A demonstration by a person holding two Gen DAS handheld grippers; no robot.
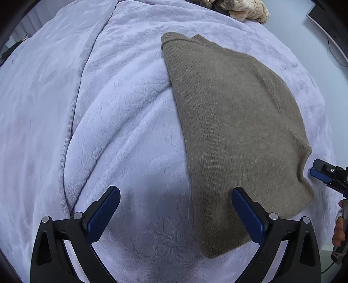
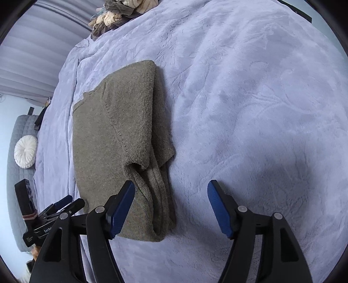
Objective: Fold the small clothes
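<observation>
The olive-brown knitted sweater [image 2: 121, 139] is laid folded into a long strip on the lilac plush bed blanket [image 2: 250, 104], while the left tongs [image 1: 175, 209] and right tongs [image 2: 170, 202] are held wide and empty at six o'clock, presumably for the next fold.

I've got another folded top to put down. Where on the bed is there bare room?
Bare blanket spreads wide right of the folded sweater in the right wrist view. Another patch lies between the sweater's other edge and the blanket's seam. The clothes pile crowds the far end.
</observation>
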